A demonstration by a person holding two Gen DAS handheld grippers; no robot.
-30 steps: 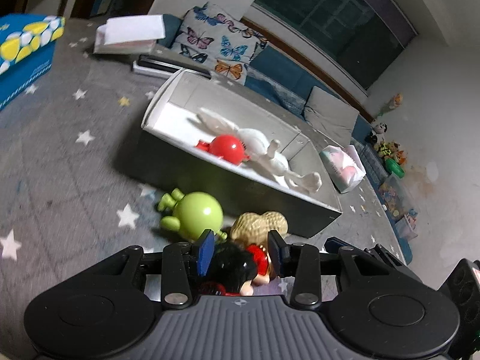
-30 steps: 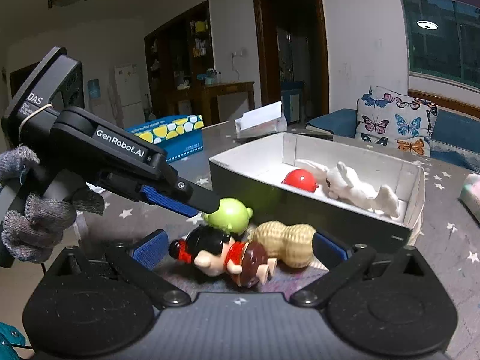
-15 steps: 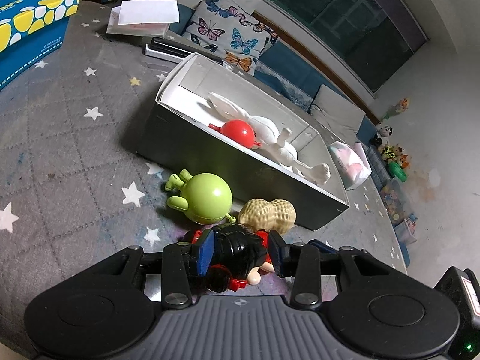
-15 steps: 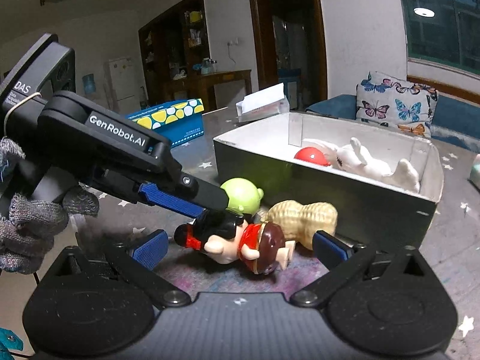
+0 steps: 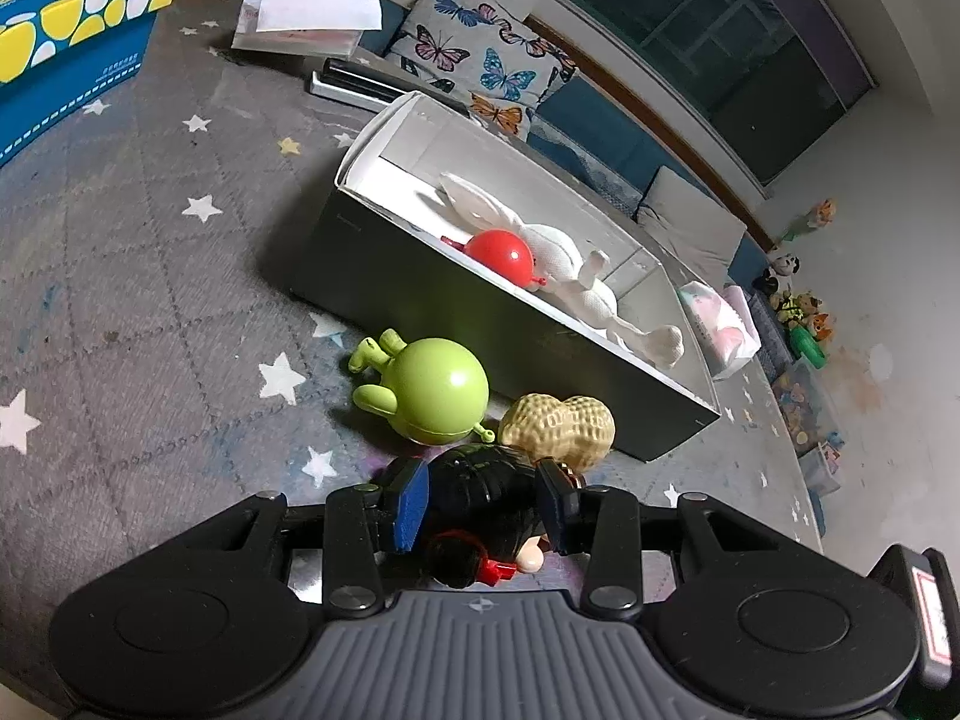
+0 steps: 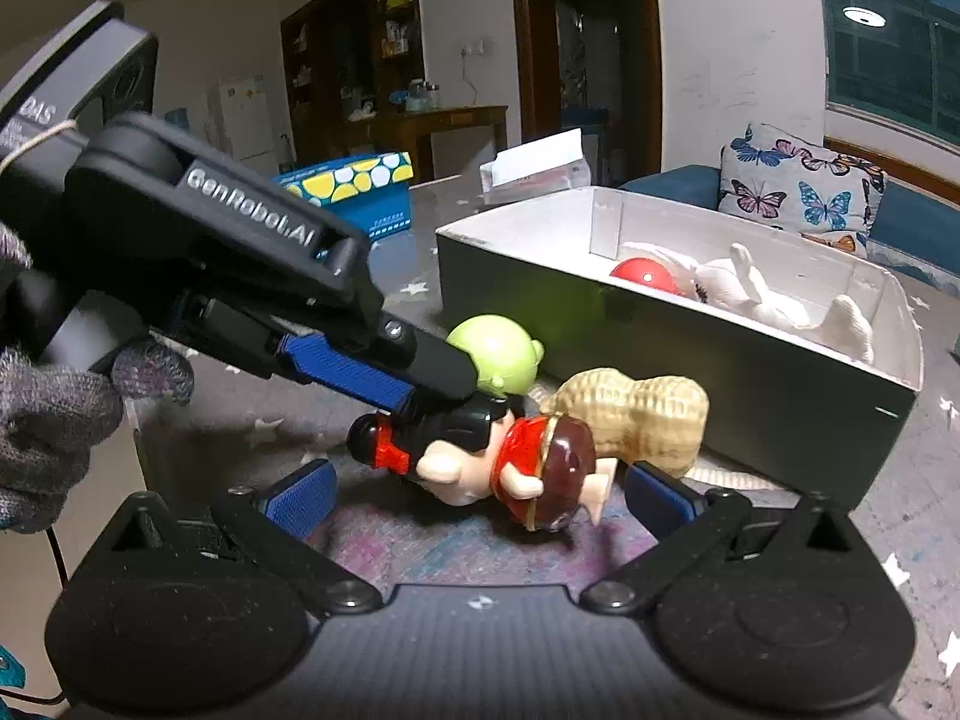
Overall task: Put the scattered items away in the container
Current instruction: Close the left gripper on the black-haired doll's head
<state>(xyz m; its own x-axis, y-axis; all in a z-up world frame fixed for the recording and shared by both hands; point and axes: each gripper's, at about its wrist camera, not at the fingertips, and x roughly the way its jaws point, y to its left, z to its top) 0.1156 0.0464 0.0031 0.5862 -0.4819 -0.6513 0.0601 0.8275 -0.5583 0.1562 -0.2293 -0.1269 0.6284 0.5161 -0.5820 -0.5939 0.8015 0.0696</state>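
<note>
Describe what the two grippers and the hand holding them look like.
Both grippers, left gripper and right gripper, are black plastic with ribbed blue pads on the jaws. The left one carries white "GenRobot.AI" lettering on its side and a "DAS" label. The hand wears a grey knitted glove.

Blue tissue box with yellow and white spots at far left of grey star-printed tabletop. White paper packet farther back. Butterfly-print cushion on blue sofa behind. Small toys along far wall.
</note>
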